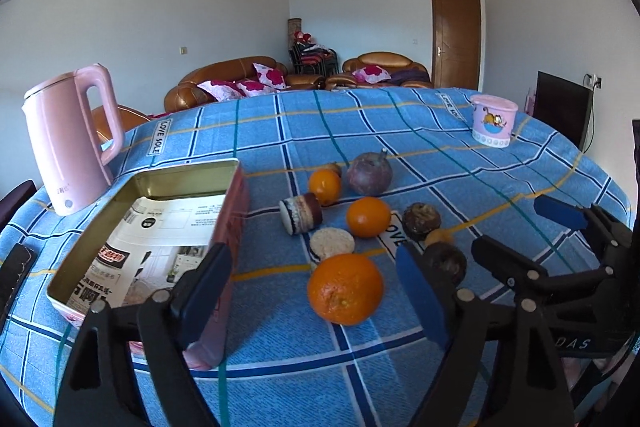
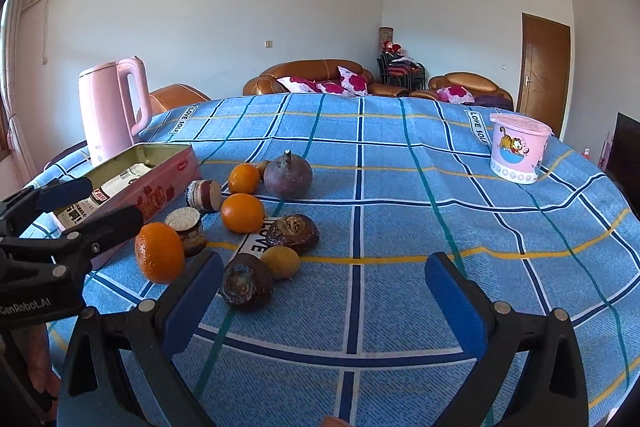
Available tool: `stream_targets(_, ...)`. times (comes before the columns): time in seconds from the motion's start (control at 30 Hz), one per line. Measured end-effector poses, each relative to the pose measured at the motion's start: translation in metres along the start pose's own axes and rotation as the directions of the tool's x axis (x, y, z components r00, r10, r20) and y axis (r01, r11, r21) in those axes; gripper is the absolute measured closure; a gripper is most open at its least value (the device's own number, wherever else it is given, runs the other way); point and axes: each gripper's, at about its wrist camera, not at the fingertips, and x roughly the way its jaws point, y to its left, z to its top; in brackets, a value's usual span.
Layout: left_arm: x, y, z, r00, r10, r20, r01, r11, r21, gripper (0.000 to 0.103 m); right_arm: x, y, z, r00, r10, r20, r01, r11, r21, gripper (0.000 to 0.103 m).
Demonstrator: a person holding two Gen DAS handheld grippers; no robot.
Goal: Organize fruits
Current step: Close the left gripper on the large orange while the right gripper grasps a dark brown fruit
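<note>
Nearest to us, the left gripper [image 1: 320,297] has its blue-padded jaws spread wide with nothing gripped; the large round orange [image 1: 345,289] sits on the cloth in the gap between them, touched by neither pad as far as we can see; the left pad overlaps the near corner of the open pink rectangular tin [image 1: 236,211], though we cannot tell whether it touches. The right gripper [image 2: 324,291] is likewise wide open and empty, with only the blue checked tablecloth [image 2: 400,307] between its pads; its arms are cut off by the lower edge of the frame.

Just beyond the right gripper's left pad lie a dark wrinkled purple fruit [image 2: 246,285] and a small yellow-brown round fruit [image 2: 281,262], touching each other; behind them is a second shrivelled brown fruit [image 2: 293,233]. Left of these stand two small layered brown-and-white cakes [image 1: 301,214], hard to identify; one lies on its side. Farther off sit two smaller oranges [image 1: 368,217], then a big smooth purple fruit with a stem [image 1: 369,173], which half hides another small brownish fruit.

The tin, lined with printed paper, holds no fruit that we can see; behind it stands a tall pink electric kettle [image 1: 70,143]. Far right, a pink lidded cartoon tub [image 2: 518,153] stands alone.
</note>
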Motion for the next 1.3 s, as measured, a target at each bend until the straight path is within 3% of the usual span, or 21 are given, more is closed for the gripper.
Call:
stream_targets(0.27,0.023,-0.008,-0.005,0.993,-0.044,-0.109,0.047,0.999,0.022,0.038,-0.003,-0.011,0.001,1.0,-0.014,0.013,0.013,0.999,0.053,0.001)
stream_targets(0.37,0.028,-0.012,-0.007,0.987,-0.073,-0.14,0.079,0.996,0.04,0.054,-0.002,-0.008,0.002,1.0,-0.007,0.013,0.006,0.999,0.054,0.002)
stream_targets(0.63,0.021,0.005,-0.009,0.989,-0.105,-0.102,0.102,0.994,-0.033,0.055,0.011,0.011,0.007,0.998,0.061,-0.031,-0.06,0.998,0.033,0.027)
stream_targets(0.7,0.02,0.01,-0.009,0.99,-0.109,-0.093,0.104,0.993,-0.051,0.055,0.016,0.018,0.005,0.996,0.071,-0.054,-0.071,0.997,0.015,0.028)
stream_targets(0.8,0.017,0.011,-0.01,0.992,-0.099,-0.073,0.095,0.994,-0.058,0.055,0.022,0.026,0.003,0.993,0.085,-0.087,-0.086,0.996,-0.012,0.037)
stream_targets(1.3,0.016,0.014,-0.014,0.993,-0.11,-0.052,0.106,0.991,-0.081,0.055,0.036,0.036,0.0,0.968,0.167,-0.187,-0.181,0.981,-0.062,0.058)
